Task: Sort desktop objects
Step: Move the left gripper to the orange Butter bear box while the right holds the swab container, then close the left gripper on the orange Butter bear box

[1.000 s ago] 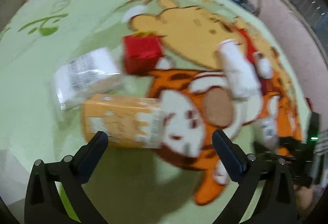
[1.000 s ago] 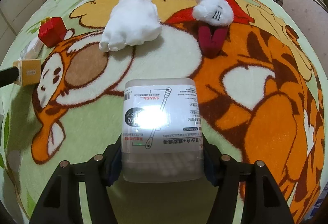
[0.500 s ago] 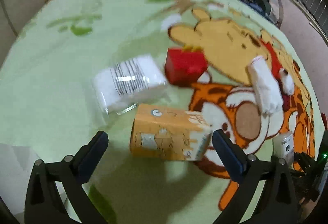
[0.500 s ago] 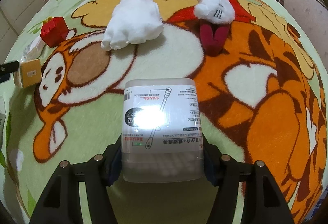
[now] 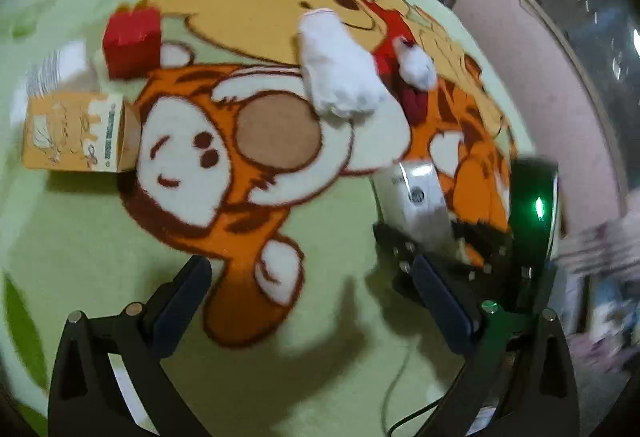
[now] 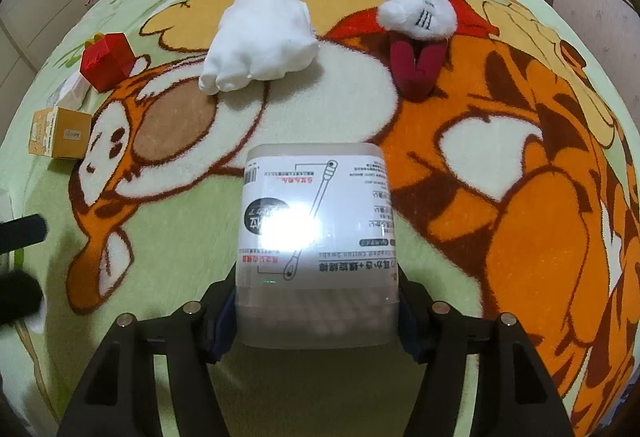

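Note:
My right gripper (image 6: 316, 317) is shut on a clear plastic cotton swab box (image 6: 316, 249) with a printed label, low over the blanket. The same cotton swab box (image 5: 420, 197) shows at the right of the left wrist view, between the right gripper's dark fingers. My left gripper (image 5: 316, 297) hangs open over the blanket with nothing between its fingers. An orange carton (image 5: 76, 133) lies far left, a red box (image 5: 132, 41) behind it. A white soft bundle (image 6: 260, 41) and a red-and-white plush toy (image 6: 420, 21) lie farther back.
Everything rests on a green blanket (image 6: 180, 245) printed with a cartoon bear and tiger. A wrapped white tissue pack (image 6: 70, 93) lies between the red box (image 6: 108, 61) and the orange carton (image 6: 60, 133). Dark bedding and a pinkish floor border the far and right edges.
The left gripper has swung right: the orange carton and red box slid to the left of its view, and the right gripper with the swab box came in. The right gripper stayed still.

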`<state>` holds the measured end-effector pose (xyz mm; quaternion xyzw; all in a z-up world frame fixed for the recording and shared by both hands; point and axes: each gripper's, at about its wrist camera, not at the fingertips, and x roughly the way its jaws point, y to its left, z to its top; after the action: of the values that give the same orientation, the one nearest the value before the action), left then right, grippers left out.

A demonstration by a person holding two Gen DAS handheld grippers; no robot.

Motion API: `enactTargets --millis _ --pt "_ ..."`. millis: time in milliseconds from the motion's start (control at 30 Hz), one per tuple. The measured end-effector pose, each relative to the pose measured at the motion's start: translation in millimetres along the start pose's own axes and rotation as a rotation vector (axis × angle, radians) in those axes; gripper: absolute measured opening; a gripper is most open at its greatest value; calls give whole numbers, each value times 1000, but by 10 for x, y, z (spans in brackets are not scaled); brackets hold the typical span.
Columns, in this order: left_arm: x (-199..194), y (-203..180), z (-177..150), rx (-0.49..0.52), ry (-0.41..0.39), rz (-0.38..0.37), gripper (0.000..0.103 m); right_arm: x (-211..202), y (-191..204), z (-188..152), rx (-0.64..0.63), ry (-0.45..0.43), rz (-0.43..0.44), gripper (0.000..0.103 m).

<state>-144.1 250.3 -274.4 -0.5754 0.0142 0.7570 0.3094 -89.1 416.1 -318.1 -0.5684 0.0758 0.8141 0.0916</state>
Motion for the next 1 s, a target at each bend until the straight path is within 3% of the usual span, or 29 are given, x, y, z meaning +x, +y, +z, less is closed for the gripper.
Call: enactTargets --millis 100,267,400,467,600,833,1000 --pt "-139 -37 135 115 -68 214 101 -5 2 -8 -4 -1 2 66" --pt "-258 497 798 102 -130 382 101 -2 7 -28 8 -6 -1 66" --pt "-37 968 1119 34 -42 344 100 -3 23 -40 9 -1 -1 66" --pt "80 1052 1064 12 -3 365 93 -6 28 -35 4 1 1 66" --pt "66 1166 674 -91 22 344 90 -6 17 -42 -3 2 9 66" --pt "13 851 6 -165 77 167 90 13 20 -34 -3 0 2 66" --pt "-188 650 -134 -198 19 168 89 17 3 -8 -6 5 1 66"
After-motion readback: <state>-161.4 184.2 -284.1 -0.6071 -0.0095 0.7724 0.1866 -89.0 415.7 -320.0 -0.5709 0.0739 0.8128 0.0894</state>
